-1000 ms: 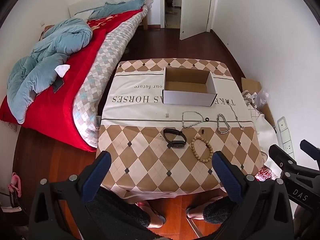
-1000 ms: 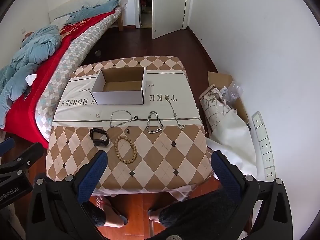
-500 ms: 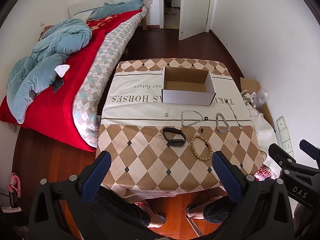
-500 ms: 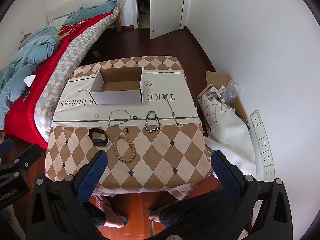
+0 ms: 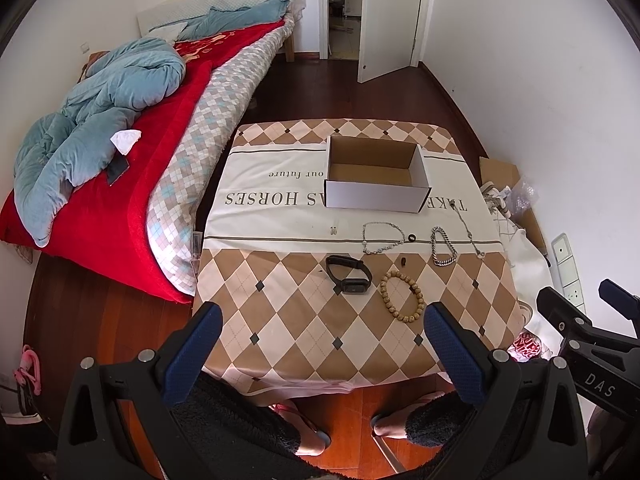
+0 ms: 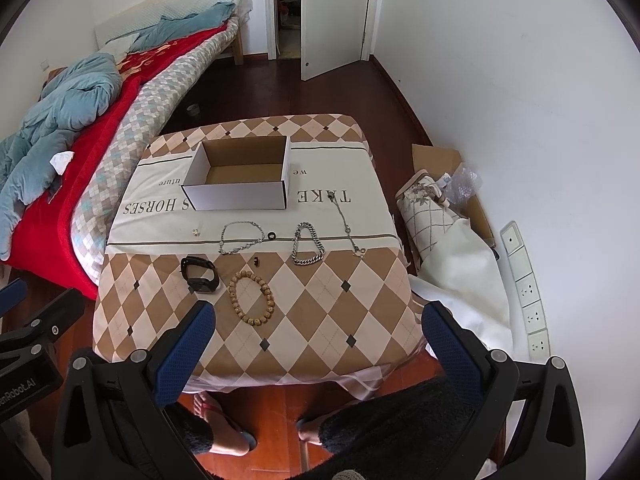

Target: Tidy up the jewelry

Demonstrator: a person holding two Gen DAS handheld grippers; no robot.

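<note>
Jewelry laid out in a row across the table (image 5: 280, 344) ahead of and below both grippers: beads (image 5: 401, 296) and watch (image 5: 349, 274) nearest, two chains (image 5: 382, 238), a long thin chain (image 6: 346, 222) and what look like small rings beyond, all short of the open box (image 5: 376, 180) at the far side. Left gripper (image 5: 322, 354) and right gripper (image 6: 318, 354) both spread wide, holding nothing, well above the near edge; beads nearer the right one, watch nearer the left. Checked cloth on top, bed (image 5: 120, 140) to the left, wall and sockets to the right.
</note>
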